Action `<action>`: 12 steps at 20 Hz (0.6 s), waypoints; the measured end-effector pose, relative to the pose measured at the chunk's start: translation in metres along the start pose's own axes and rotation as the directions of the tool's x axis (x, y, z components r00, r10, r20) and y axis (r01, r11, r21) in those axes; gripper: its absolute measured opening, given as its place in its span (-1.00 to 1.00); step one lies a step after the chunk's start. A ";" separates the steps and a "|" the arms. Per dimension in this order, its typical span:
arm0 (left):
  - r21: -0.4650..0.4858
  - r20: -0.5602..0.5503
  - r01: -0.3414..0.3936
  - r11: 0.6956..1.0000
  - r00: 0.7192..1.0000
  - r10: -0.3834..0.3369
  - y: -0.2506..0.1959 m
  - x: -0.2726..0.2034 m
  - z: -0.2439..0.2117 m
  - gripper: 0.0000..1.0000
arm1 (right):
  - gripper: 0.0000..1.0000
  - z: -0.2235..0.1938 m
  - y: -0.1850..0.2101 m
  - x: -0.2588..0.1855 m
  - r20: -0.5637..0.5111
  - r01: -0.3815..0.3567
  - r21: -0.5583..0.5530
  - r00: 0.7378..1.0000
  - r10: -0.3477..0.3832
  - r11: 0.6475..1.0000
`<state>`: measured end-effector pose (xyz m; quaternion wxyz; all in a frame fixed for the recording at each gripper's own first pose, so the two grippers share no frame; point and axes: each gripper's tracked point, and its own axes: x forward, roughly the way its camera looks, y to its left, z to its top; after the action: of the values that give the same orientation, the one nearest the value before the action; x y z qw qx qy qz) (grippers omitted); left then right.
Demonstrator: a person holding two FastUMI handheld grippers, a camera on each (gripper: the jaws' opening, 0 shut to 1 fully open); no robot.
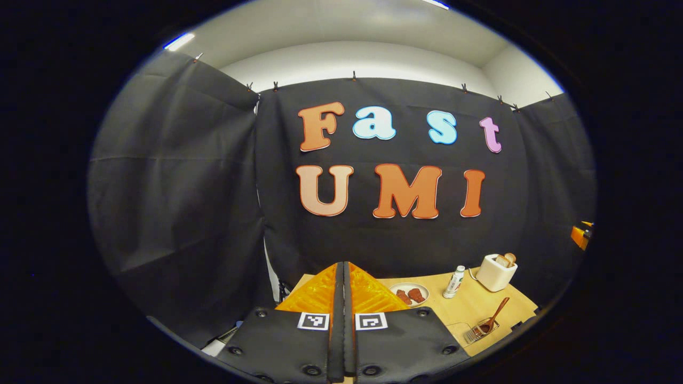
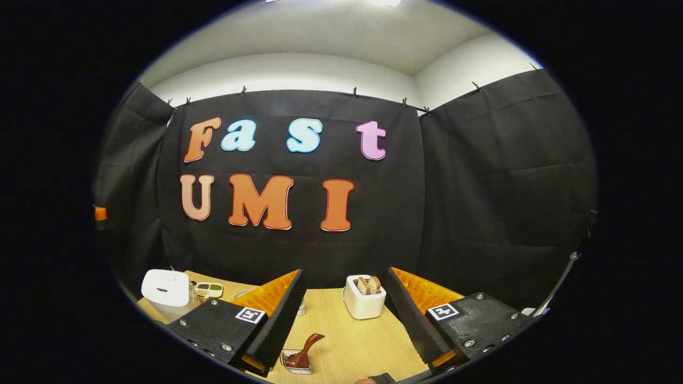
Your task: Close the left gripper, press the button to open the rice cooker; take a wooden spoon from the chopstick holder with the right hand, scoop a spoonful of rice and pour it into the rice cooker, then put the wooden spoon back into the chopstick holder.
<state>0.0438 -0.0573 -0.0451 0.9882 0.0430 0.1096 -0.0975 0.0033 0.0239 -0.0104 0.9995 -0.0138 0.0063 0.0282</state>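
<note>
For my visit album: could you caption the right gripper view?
Open right gripper hangs above the wooden spoon in its holder, toaster behind.

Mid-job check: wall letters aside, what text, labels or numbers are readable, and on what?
No text can be read.
White bottle: label too small.
Rice cooker: dark mark on the lid, too blurred.
Left tool, right tool: square coded tags, patterns, no words.
</note>
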 end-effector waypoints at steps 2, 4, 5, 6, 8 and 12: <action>-0.019 -0.035 0.033 0.999 0.999 -0.034 -0.009 0.018 -0.008 -0.92 | 0.89 -0.003 0.000 0.001 -0.011 0.002 -0.001 1.000 -0.002 1.000; -0.034 -0.091 0.049 0.998 0.994 -0.052 -0.012 0.032 -0.025 -0.92 | 0.90 -0.007 -0.003 0.000 -0.019 0.007 -0.003 1.000 -0.007 1.000; -0.043 -0.108 0.059 0.997 0.992 -0.064 -0.015 0.038 -0.031 -0.92 | 0.90 -0.007 -0.003 0.000 -0.019 0.011 -0.003 1.000 -0.011 1.000; -0.046 -0.124 0.068 0.997 0.990 -0.073 -0.018 0.045 -0.035 -0.92 | 0.90 -0.007 -0.005 0.000 -0.020 0.015 -0.003 1.000 -0.015 1.000; -0.039 -0.158 0.073 0.997 0.984 -0.078 -0.022 0.062 -0.049 -0.92 | 0.90 -0.012 -0.009 -0.001 -0.028 0.024 -0.002 0.999 -0.024 1.000; -0.071 -0.232 0.105 0.992 0.966 -0.119 -0.037 0.092 -0.081 -0.92 | 0.90 -0.018 -0.012 -0.001 -0.045 0.034 0.007 0.998 -0.034 0.999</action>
<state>0.1078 -0.1015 -0.1468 0.9620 0.0191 0.2310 -0.1441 0.0027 0.0114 -0.0284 0.9995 -0.0105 0.0288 0.0108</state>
